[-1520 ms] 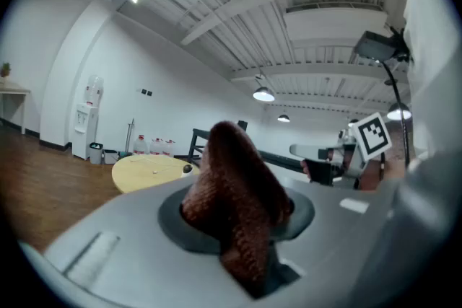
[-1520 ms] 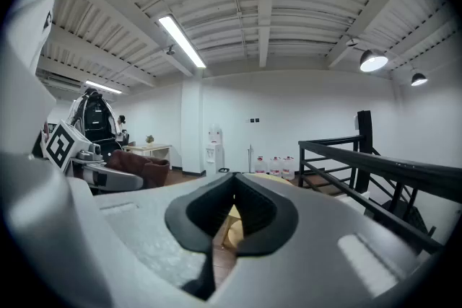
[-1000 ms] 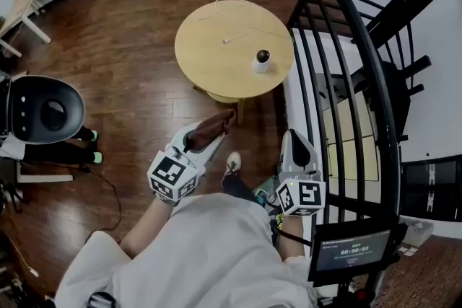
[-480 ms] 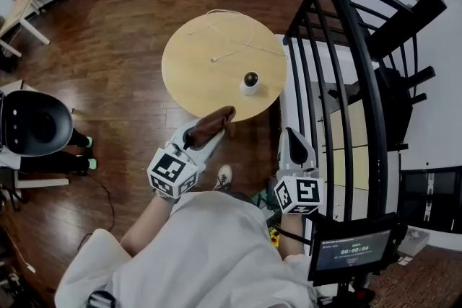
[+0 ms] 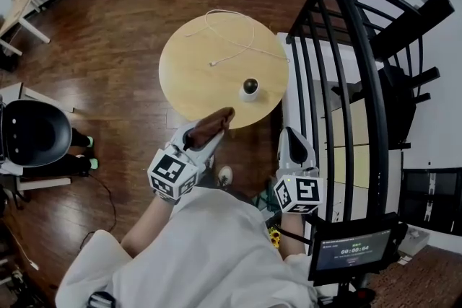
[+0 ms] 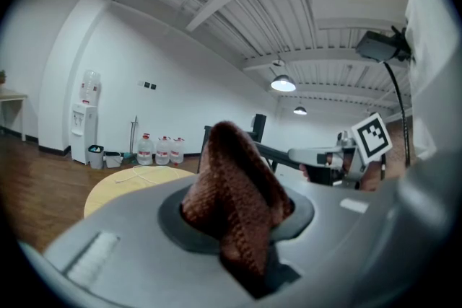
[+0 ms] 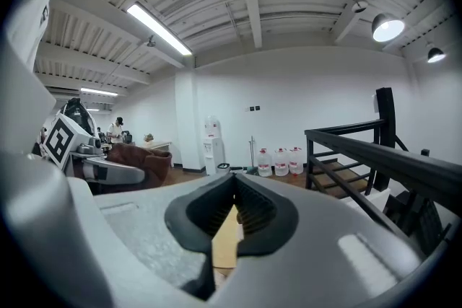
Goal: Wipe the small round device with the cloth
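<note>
The small round device stands near the lower right edge of the round wooden desk, centre of the head view, with a loose white cable lying above it. It looks light, smooth and hard-shelled, a dark dome on a white base, so it would probably slide or tip under a firm rub; the base seems the safest place to steady it. The left gripper has its jaws clamped on a bunched brown cloth, soft, knitted and limp, its free fold poking forward. The right gripper has its jaws fully together with nothing between them.
</note>
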The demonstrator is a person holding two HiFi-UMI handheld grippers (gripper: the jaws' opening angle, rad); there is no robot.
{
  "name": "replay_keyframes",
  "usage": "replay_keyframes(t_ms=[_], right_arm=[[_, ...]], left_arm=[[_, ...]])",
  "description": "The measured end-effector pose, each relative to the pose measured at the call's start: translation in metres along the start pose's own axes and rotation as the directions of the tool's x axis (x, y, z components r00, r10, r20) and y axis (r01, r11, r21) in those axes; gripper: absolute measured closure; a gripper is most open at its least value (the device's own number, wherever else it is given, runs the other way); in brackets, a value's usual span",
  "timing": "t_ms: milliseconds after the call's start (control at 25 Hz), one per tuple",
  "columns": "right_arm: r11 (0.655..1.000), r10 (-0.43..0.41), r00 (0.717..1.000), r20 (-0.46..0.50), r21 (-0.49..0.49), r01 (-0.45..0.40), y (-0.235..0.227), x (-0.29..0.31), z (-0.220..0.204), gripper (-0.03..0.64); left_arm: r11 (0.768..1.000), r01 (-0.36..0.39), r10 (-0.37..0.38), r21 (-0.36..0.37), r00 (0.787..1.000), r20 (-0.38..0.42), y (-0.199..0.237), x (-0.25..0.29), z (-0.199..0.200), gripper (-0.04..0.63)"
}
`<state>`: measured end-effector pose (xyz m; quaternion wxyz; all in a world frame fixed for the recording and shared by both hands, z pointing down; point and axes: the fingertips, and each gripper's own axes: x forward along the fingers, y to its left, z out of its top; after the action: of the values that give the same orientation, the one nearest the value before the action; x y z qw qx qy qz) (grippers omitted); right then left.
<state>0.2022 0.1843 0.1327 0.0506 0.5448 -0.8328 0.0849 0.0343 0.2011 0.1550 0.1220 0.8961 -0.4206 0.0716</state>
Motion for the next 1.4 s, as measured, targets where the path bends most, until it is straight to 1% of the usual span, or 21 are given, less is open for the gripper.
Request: replay_keyframes(t_ms=[280,400,560,640,760,880,920,960,1000,1040,1080,1120,1160,1240,1400], right_arm=[[0.999,-0.039,0.999,-0.014,-0.019,0.039,0.002,0.031,0.009,0.615],[0.998,-0.040,0.999,-0.026,-0.050,0.038,0.006,0.051,0.015,0.615],[0.994,-0.064,0.997,-0.035,-0.087,0.060,0.013,0.073,0.021,0.615],[0.991,-0.071,0.997,-0.036,-0.113,0.067,0.018,0.081,0.022,0.615],[0.989,-0.049,0.998,-0.028,-0.143,0.045,0.027,0.089,0.022,0.615],[0.984,-0.050,0.998,-0.049,-0.176,0.041,0.028,0.094,0.014,0.615],[0.982,-0.057,0.996,-0.062,-0.184,0.044,0.026,0.096,0.010,0.615],[0.981,-0.062,0.995,-0.077,-0.188,0.046,0.024,0.099,0.005,0.615],[0.981,-0.066,0.993,-0.095,-0.190,0.047,0.022,0.102,-0.001,0.614],[0.979,-0.068,0.991,-0.117,-0.197,0.044,0.020,0.105,-0.007,0.615],[0.976,-0.068,0.988,-0.141,-0.213,0.037,0.019,0.108,-0.014,0.615],[0.972,-0.066,0.984,-0.167,-0.233,0.025,0.017,0.111,-0.021,0.615],[0.968,-0.061,0.979,-0.192,-0.252,0.011,0.016,0.113,-0.028,0.614],[0.964,-0.049,0.971,-0.236,-0.266,-0.016,0.011,0.118,-0.047,0.615],[0.965,0.002,0.959,-0.282,-0.252,-0.076,0.000,0.138,-0.073,0.598]], left_arm=[[0.999,0.032,-0.031,-0.014,0.999,0.003,0.031,0.014,0.006,0.460],[0.998,0.062,-0.062,0.000,0.998,0.016,0.046,0.022,0.016,0.460],[0.995,0.097,-0.097,0.003,0.995,0.021,0.067,0.028,0.024,0.460],[0.994,0.105,-0.105,-0.008,0.994,0.025,0.078,0.031,0.025,0.460],[0.992,0.120,-0.119,-0.025,0.992,0.030,0.092,0.036,0.023,0.460],[0.990,0.139,-0.139,-0.026,0.990,0.010,0.101,0.045,0.018,0.462],[0.988,0.150,-0.150,-0.043,0.989,0.000,0.103,0.049,0.015,0.462],[0.983,0.163,-0.164,-0.084,0.986,-0.008,0.105,0.053,0.012,0.462],[0.973,0.177,-0.181,-0.149,0.983,-0.014,0.106,0.056,0.008,0.462],[0.955,0.190,-0.199,-0.229,0.980,-0.017,0.108,0.060,0.004,0.462],[0.931,0.200,-0.216,-0.306,0.976,-0.019,0.108,0.066,-0.001,0.462],[0.906,0.208,-0.232,-0.368,0.972,-0.021,0.108,0.072,-0.005,0.462],[0.886,0.216,-0.247,-0.411,0.969,-0.024,0.107,0.078,-0.010,0.460],[0.860,0.233,-0.275,-0.455,0.961,-0.028,0.107,0.090,-0.017,0.459],[0.830,0.276,-0.336,-0.485,0.941,-0.038,0.112,0.121,-0.022,0.459]])
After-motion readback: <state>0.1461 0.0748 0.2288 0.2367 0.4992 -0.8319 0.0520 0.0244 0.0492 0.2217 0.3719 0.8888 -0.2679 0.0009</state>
